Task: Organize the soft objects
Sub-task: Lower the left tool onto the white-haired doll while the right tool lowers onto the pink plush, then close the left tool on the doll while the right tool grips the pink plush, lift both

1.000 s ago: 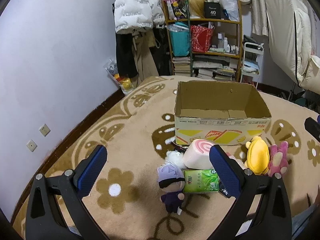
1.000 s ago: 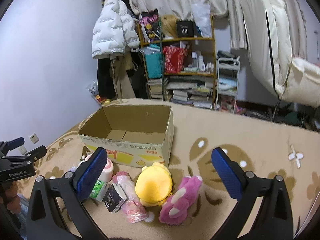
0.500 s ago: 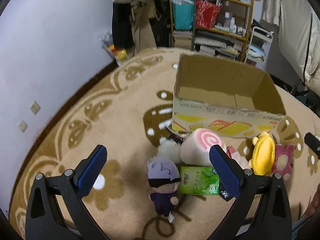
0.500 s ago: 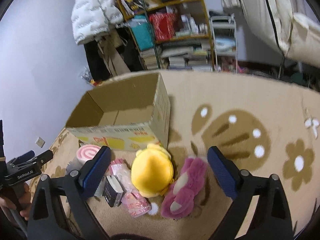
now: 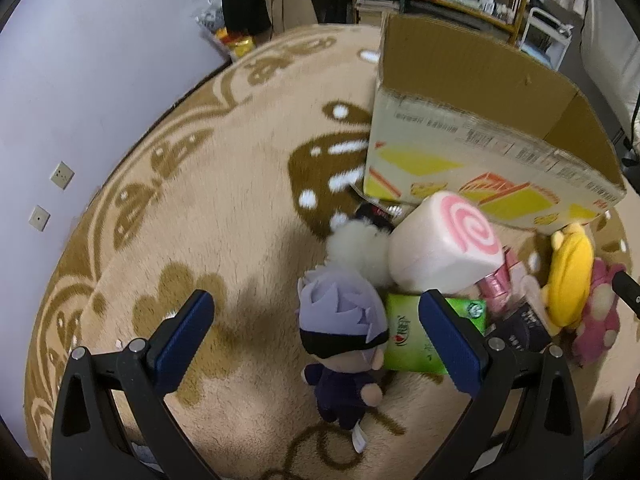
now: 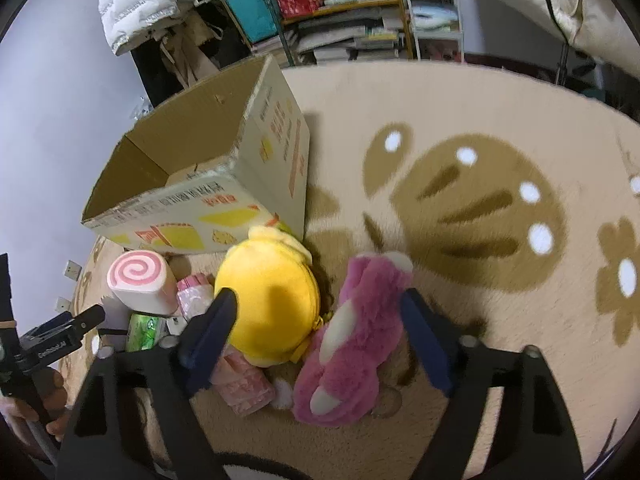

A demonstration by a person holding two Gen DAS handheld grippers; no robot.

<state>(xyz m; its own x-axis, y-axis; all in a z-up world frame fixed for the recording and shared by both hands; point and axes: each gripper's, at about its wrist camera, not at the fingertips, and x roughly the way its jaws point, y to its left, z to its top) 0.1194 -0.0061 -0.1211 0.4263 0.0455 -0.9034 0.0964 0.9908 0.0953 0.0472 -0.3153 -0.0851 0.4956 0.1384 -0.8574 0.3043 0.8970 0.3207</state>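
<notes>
The left hand-held gripper [image 5: 316, 332] hangs wide open over a purple-haired doll [image 5: 344, 332], gripping nothing. The right hand-held gripper [image 6: 320, 332], also wide, straddles a pink plush [image 6: 356, 344] beside a yellow plush [image 6: 268, 304]. All lie on beige patterned carpet [image 6: 500, 280] before an open cardboard box [image 5: 472, 136].

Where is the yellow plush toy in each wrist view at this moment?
Left wrist: the yellow plush toy lies at the far right, beside the pink plush, below the cardboard box's near right corner.
Right wrist: the toy is left of centre, behind the right gripper's left finger.
Shared landmark: the cardboard box, open-topped, just behind the toys.
</notes>
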